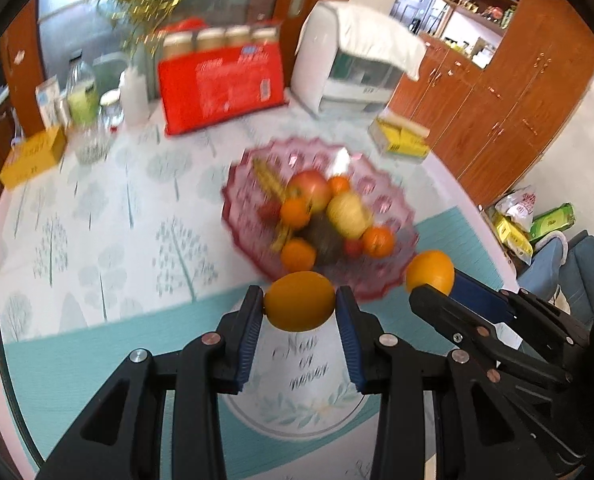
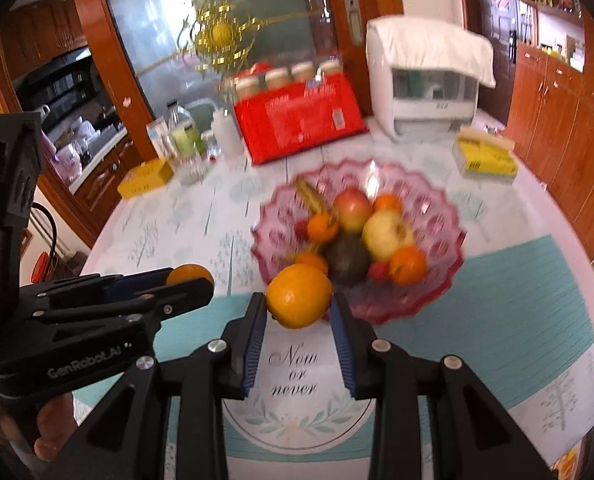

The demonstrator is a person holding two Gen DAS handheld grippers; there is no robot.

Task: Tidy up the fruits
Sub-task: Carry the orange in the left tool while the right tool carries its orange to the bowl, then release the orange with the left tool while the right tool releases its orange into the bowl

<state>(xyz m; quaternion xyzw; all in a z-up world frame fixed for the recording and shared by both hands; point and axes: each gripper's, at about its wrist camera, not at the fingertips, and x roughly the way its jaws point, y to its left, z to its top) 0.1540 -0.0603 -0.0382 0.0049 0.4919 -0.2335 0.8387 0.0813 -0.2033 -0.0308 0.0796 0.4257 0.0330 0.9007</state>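
Note:
My left gripper (image 1: pixel 299 301) is shut on an orange (image 1: pixel 299 312), held above the tablecloth just in front of the pink glass fruit bowl (image 1: pixel 244 162). To its right, my right gripper (image 1: pixel 433 281) is shut on a second orange (image 1: pixel 431 266). In the right wrist view that orange (image 2: pixel 299 294) sits between the blue pads of the right gripper (image 2: pixel 298 301), close to the bowl's (image 2: pixel 451 220) near rim. The left gripper (image 2: pixel 191 279) shows at the left with its orange (image 2: pixel 189 272). The bowl holds apples, several small oranges, a dark fruit, strawberries and a banana.
Behind the bowl stand a red package (image 2: pixel 301 120), a white appliance (image 2: pixel 429 92) under a cloth, a yellow box (image 2: pixel 485 156), another yellow box (image 2: pixel 147 178) and bottles and jars (image 2: pixel 185 136). Wooden cabinets (image 2: pixel 557 128) line the right. The round table's edge curves at the left.

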